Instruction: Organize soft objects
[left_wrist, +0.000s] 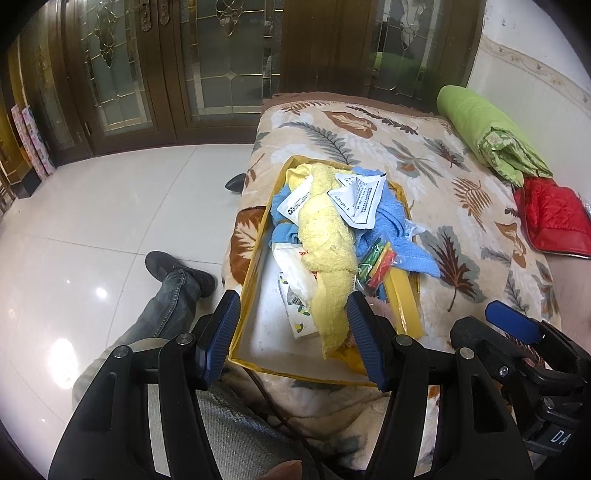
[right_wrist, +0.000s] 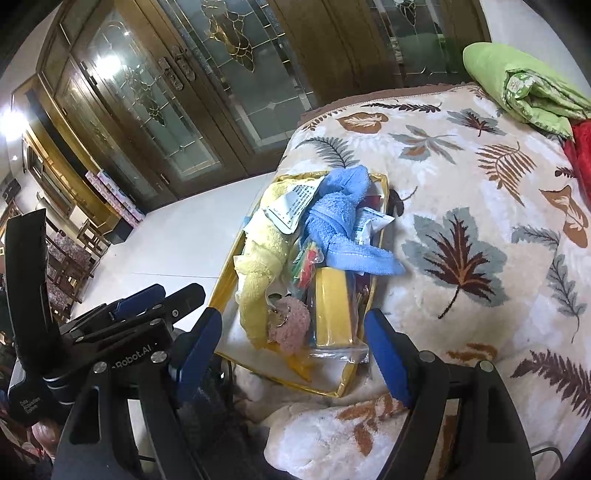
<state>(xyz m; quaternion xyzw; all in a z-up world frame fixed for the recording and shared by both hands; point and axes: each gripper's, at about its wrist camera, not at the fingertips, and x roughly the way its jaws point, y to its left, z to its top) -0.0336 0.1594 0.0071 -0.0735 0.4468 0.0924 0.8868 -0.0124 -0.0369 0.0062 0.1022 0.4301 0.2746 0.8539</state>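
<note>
Both tongs were spread wide and held nothing: the left tongs (left_wrist: 291, 336) hung over the near end of the yellow-rimmed tray (left_wrist: 255, 254), and the right tongs (right_wrist: 291, 354) hung just before its near right corner. The tray lay on the bed (right_wrist: 461, 192), near its left edge, with the tiled floor (left_wrist: 110, 206) below.

Inside it the yellow towel (left_wrist: 325, 243) lay crumpled along the middle, its tail reaching down between my left fingers. The blue towel (right_wrist: 336, 218) was bunched on top, and one corner spilled over the right rim onto the blanket. White printed packets (left_wrist: 354, 199), a bag of coloured pieces (left_wrist: 376, 264) and a pink fluffy piece (right_wrist: 290, 326) lay mixed among them.

I judged that the pile fitted two stages: soft things gathered into the tray, or still waiting to be sorted out of it. So I could not name the step.

Open room was to the right, on the blanket; the left rim was close to the drop.
</note>
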